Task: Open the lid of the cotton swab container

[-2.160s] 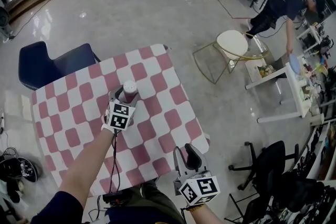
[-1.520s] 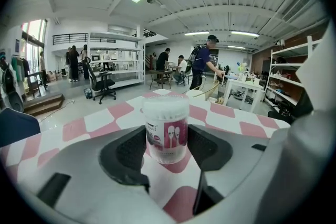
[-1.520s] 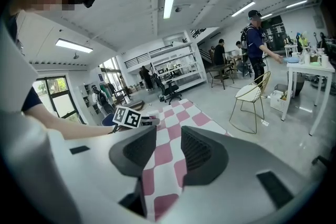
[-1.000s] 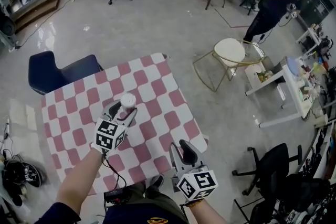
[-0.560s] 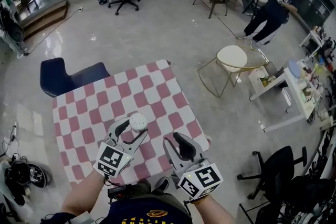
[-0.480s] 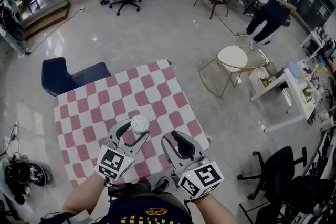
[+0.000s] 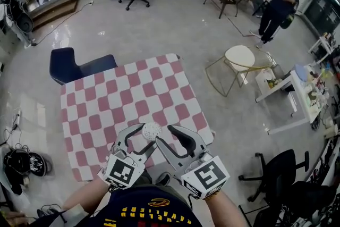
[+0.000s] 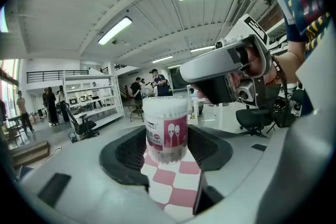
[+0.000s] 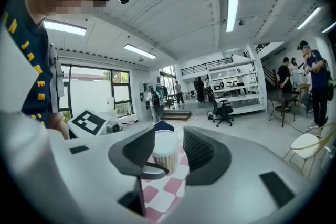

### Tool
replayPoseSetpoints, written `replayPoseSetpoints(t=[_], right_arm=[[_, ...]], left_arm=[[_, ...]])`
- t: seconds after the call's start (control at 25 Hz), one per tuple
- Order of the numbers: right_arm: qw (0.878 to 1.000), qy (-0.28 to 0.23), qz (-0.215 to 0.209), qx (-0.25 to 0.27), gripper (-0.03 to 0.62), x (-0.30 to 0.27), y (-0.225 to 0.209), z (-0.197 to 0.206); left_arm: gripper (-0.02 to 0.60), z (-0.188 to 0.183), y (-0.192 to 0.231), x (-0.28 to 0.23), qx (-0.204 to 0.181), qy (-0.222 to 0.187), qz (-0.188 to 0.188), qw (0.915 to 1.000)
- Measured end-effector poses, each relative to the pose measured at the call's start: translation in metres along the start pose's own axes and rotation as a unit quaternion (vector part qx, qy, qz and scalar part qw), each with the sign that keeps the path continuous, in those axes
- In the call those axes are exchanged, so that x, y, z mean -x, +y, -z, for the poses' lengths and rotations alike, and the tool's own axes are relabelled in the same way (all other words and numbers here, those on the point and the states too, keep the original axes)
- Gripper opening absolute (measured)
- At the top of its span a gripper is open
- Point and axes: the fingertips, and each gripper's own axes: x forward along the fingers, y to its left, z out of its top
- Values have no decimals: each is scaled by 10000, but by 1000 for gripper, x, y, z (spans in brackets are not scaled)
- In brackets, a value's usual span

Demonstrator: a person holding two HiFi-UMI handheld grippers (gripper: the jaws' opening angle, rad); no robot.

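The cotton swab container (image 7: 151, 131), a clear tub with a white lid and a pink label, hangs above the pink-and-white checked table (image 7: 122, 93). My left gripper (image 7: 149, 139) is shut on its body; in the left gripper view the container (image 8: 167, 131) stands upright between the dark pads of that gripper (image 8: 167, 150). My right gripper (image 7: 163, 134) comes in from the right with its jaws apart, level with the lid. In the right gripper view the white lid (image 9: 165, 145) sits between the spread jaws of my right gripper (image 9: 170, 153), with a thin gap on its right side.
A blue chair (image 7: 79, 64) stands at the table's far left corner. A round white stool (image 7: 241, 56), a white desk (image 7: 297, 98) and a black office chair (image 7: 276, 173) are to the right. A black bag (image 7: 21, 165) lies on the floor at left. People stand far behind.
The left gripper lifted the container off the table and drew it toward my body. The right gripper rose and moved left until its jaws reached the lid.
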Motion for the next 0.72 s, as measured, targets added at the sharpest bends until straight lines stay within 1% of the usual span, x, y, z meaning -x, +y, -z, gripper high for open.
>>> replayPoseSetpoints(t=[0.2, 0.32, 0.52, 0.6, 0.72], right_arm=[[9995, 189, -241, -35, 210, -1, 17, 9], [9985, 373, -386, 102, 236, -3, 27, 15], [9958, 610, -505, 469, 239, -2, 34, 22], [9953, 685, -498, 462, 239, -2, 33, 26], [9951, 735, -513, 425, 258, -2, 35, 28]], left_arm=[[248, 1, -21, 7, 146, -11, 100, 9998], [249, 1, -29, 10, 134, -17, 224, 9997], [249, -2, -31, 15, 121, -94, 469, 9988], [247, -3, -31, 19, 72, -139, 536, 9984], [248, -4, -32, 22, -68, -137, 567, 9983]])
